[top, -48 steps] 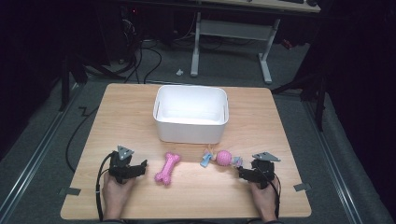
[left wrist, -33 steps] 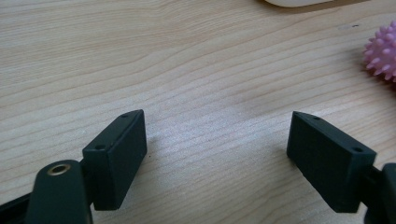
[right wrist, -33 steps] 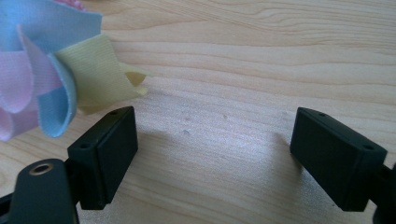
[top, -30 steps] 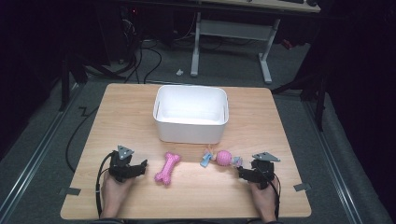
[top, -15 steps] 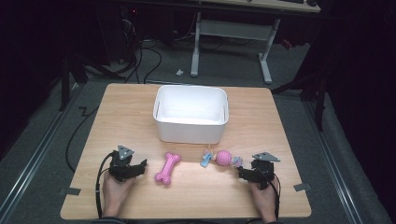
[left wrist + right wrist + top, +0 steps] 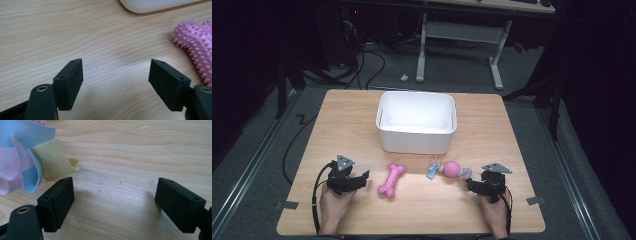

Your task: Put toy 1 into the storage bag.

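A pink spiky bone toy lies on the wooden table in front of the white bin. Just left of it, low over the wood, is my left gripper. Its jaws have just been closing a little and hold nothing. In the left gripper view they stand apart over bare wood, with the bone off to the right. A pink ball toy with pastel fabric strips lies to the right. My right gripper is open beside it, its jaws empty and the strips at the left jaw.
The bin's rounded corner shows at the top of the left gripper view. Cables trail from both grippers toward the near table edge. A desk frame and floor cables lie beyond the far edge.
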Demonstrator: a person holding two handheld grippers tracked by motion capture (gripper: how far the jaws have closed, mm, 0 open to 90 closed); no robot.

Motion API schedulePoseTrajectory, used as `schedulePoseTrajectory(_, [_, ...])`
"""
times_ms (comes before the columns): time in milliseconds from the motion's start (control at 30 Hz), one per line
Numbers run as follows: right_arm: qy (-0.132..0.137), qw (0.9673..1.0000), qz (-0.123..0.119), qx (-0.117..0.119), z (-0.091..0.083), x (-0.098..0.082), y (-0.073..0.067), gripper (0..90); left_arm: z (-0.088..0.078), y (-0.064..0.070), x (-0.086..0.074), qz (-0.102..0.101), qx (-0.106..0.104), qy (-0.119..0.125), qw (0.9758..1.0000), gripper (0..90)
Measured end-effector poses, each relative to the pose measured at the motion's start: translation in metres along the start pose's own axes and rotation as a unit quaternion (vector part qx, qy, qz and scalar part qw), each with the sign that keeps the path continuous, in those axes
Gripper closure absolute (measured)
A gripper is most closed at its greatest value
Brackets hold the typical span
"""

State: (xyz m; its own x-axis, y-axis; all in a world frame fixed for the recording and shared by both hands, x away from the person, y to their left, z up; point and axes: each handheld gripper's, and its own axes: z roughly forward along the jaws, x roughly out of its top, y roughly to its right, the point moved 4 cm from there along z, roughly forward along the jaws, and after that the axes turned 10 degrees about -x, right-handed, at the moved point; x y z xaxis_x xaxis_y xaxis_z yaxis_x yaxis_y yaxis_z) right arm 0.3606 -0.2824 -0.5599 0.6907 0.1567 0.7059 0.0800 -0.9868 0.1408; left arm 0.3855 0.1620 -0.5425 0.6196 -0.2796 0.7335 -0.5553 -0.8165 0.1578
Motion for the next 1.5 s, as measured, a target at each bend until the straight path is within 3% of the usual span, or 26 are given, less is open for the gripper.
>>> schedulePoseTrajectory(400, [0.002,1.0,-0.005,0.003,0.0,0.0,-0.001,16.2,-0.011,0.018,0.003,0.012,-0.023,-0.022,0.9994,31.3])
schedulePoseTrajectory(633, [0.002,1.0,-0.006,0.004,0.0,0.0,-0.001,16.2,-0.015,0.033,0.014,0.032,-0.042,-0.039,0.9979,33.0])
schedulePoseTrajectory(967, [0.002,1.0,-0.005,0.003,0.0,0.0,-0.002,16.3,-0.014,0.052,0.029,0.033,-0.074,-0.058,0.995,31.2])
schedulePoseTrajectory(1100, [0.001,1.0,-0.004,0.002,0.0,0.0,-0.002,16.3,-0.011,0.058,0.034,0.038,-0.073,-0.077,0.9936,30.7])
schedulePoseTrajectory(1333, [0.001,1.0,-0.003,0.002,0.0,0.0,-0.002,16.3,-0.006,0.068,0.044,0.047,-0.072,-0.082,0.9929,30.7])
schedulePoseTrajectory(1500, [0.001,1.0,-0.004,0.002,0.0,0.0,-0.002,16.3,0.007,0.076,0.047,0.049,-0.072,-0.102,0.991,27.7])
